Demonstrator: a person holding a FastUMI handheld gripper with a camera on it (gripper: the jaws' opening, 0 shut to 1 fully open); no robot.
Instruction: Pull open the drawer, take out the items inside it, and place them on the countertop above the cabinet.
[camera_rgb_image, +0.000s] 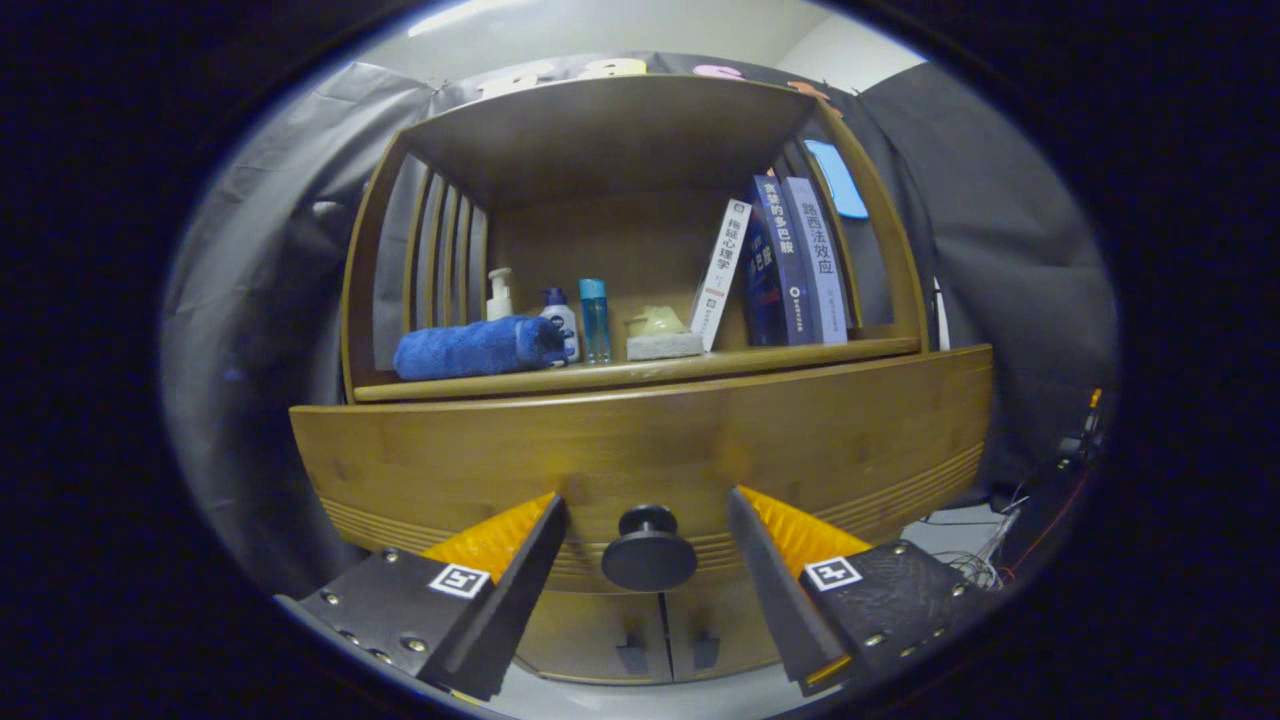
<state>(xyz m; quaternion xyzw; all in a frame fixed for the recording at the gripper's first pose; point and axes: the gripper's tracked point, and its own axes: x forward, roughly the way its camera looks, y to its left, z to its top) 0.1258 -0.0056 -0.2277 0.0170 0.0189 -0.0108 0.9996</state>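
The wooden cabinet (640, 300) is seen straight ahead, backed by the booth's dark cloth wall. Its drawer (640, 440) is presented as a broad, closed front just below the countertop (640, 372); what is inside cannot be seen. Below it, two small cabinet doors (660, 640) are glimpsed with their handles side by side.

On the countertop, three books (785, 265) are leaned together toward the right, and a rolled blue towel (480, 347) is laid toward the left. Between them, a pump bottle (499, 295), a blue-capped bottle (558, 315), a clear blue bottle (594, 320) and a pale soap on a dish (660, 335) are lined up.

The gripper (648, 535) is held released, its fingers spread wide. The drawer's round dark knob (648, 550) is framed between the fingers, untouched by either one.
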